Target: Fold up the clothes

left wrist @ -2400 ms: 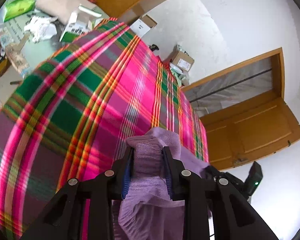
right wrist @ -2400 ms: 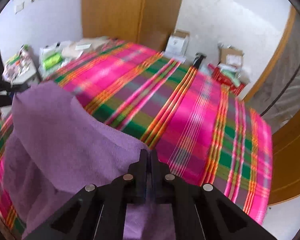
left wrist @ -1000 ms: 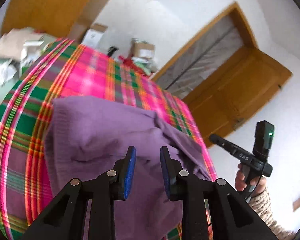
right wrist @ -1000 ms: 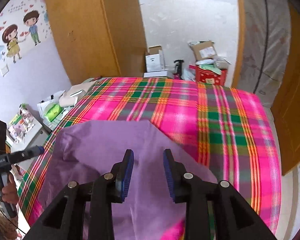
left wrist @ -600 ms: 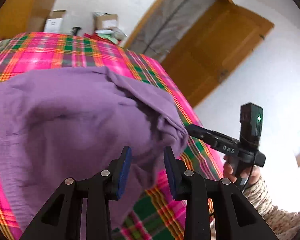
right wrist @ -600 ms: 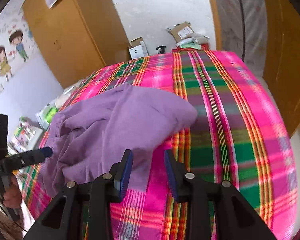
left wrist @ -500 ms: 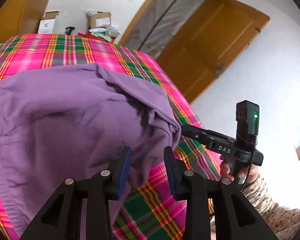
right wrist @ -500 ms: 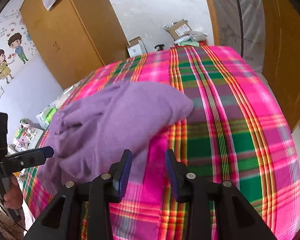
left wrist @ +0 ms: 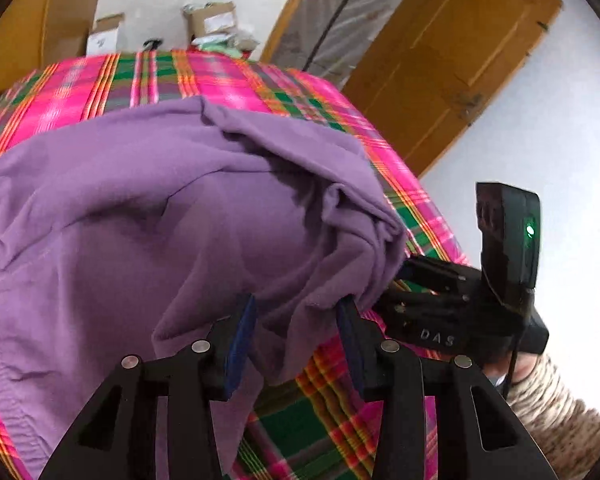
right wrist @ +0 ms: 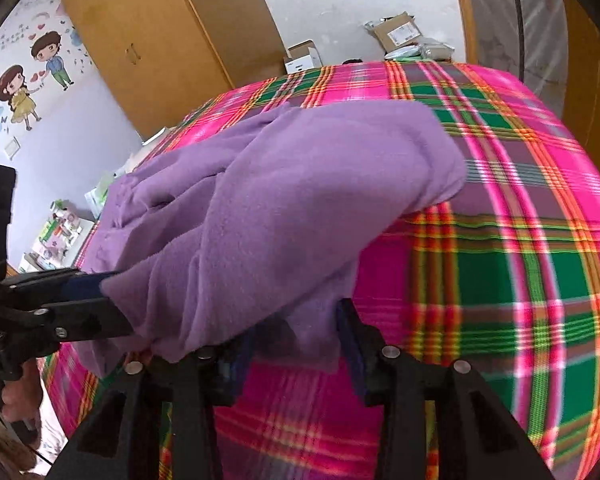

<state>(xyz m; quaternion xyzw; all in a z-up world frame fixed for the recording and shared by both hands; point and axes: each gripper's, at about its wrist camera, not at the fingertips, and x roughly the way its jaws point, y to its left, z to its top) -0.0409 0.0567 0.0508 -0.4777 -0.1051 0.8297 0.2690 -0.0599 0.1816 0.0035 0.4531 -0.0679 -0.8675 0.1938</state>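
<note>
We see a purple garment (left wrist: 148, 216) lying crumpled on a bed covered with a pink and green plaid sheet (left wrist: 308, 412), its bulk toward the near side. The left gripper (left wrist: 296, 332) is spread wide, a fold of the garment's near edge hanging loosely between its blue pads without being pinched. The right gripper (right wrist: 296, 336) is likewise parted, with cloth draped over its left finger and a flap between the two. Each tool crowds the other's view, and the heaped fabric hides most of the near sheet. At the far side stand cardboard boxes (right wrist: 396, 32) on the floor, a wooden wardrobe (right wrist: 168, 28) to the left, and a wooden door (left wrist: 452, 56) to the right.
</note>
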